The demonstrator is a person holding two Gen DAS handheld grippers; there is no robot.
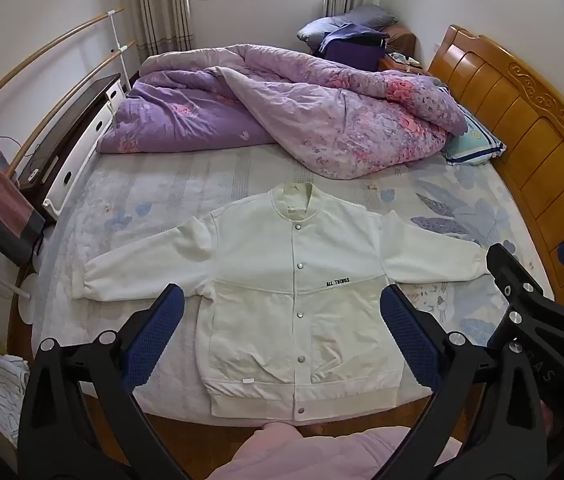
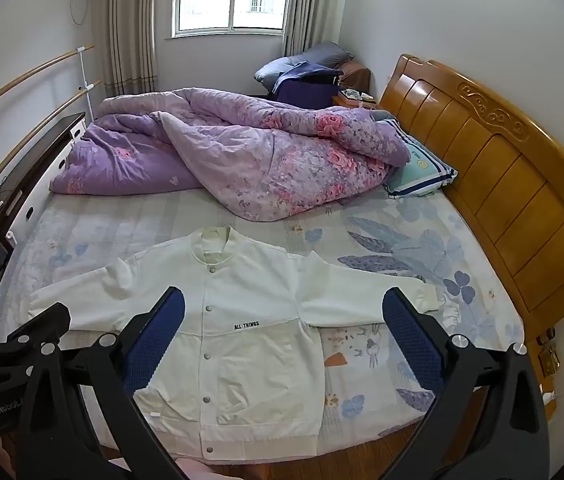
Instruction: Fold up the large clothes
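While spread flat: the white jacket lies front up at the bed's near edge, sleeves out sideways.
Jacket fabric: smooth woven cloth, ribbed collar and hem, metal snaps down the middle.
Bed: pale sheet printed with blue leaves; carved wooden headboard along its right edge.
Quilt: puffy purple floral, heaped at the far edge.
Left gripper: textured blue pads apart, holding nothing, above the jacket.
Right gripper: pads likewise apart, holding nothing.

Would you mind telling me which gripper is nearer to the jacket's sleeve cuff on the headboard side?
Right. The right gripper hangs open near that cuff; the left gripper, also open, hovers over the jacket body, farther away.
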